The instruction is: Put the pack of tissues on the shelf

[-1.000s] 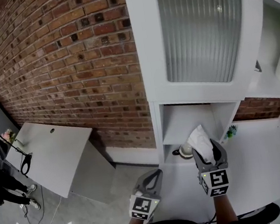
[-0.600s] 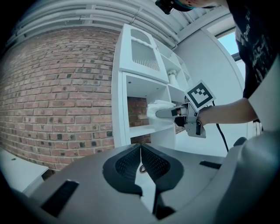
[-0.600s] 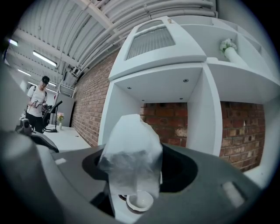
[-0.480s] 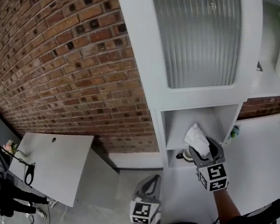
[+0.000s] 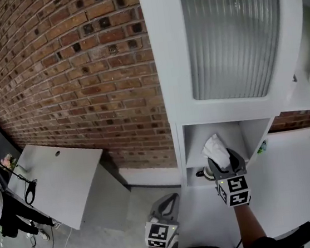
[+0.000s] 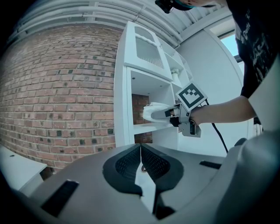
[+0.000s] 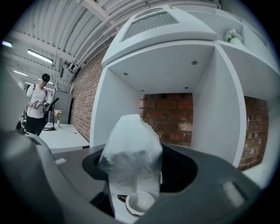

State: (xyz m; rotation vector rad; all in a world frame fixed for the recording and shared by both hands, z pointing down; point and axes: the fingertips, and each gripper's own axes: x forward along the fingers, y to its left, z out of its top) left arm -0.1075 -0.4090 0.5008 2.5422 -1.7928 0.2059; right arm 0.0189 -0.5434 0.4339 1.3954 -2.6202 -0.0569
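Observation:
The pack of tissues (image 5: 214, 146) is a soft white plastic-wrapped bundle. My right gripper (image 5: 225, 162) is shut on it, and it sticks out beyond the jaws. It hangs at the mouth of the open compartment (image 5: 231, 132) of the white shelf unit, above the shelf board. In the right gripper view the pack (image 7: 131, 154) fills the gap between the jaws, with the compartment (image 7: 205, 118) right ahead. From the left gripper view, the pack (image 6: 153, 112) reaches into the shelf opening. My left gripper (image 5: 166, 202) hangs lower left, shut and empty, its jaws (image 6: 141, 162) meeting.
A white cup on a saucer (image 5: 206, 171) sits in the compartment below the pack, seen also in the right gripper view (image 7: 141, 203). A ribbed glass door (image 5: 231, 35) is above. A brick wall (image 5: 81, 73) and a white table (image 5: 60, 177) are at left, where a person (image 7: 37, 109) stands.
My right gripper has carried the pack of tissues forward toward the shelf compartment. The left gripper has shifted slightly along with it.

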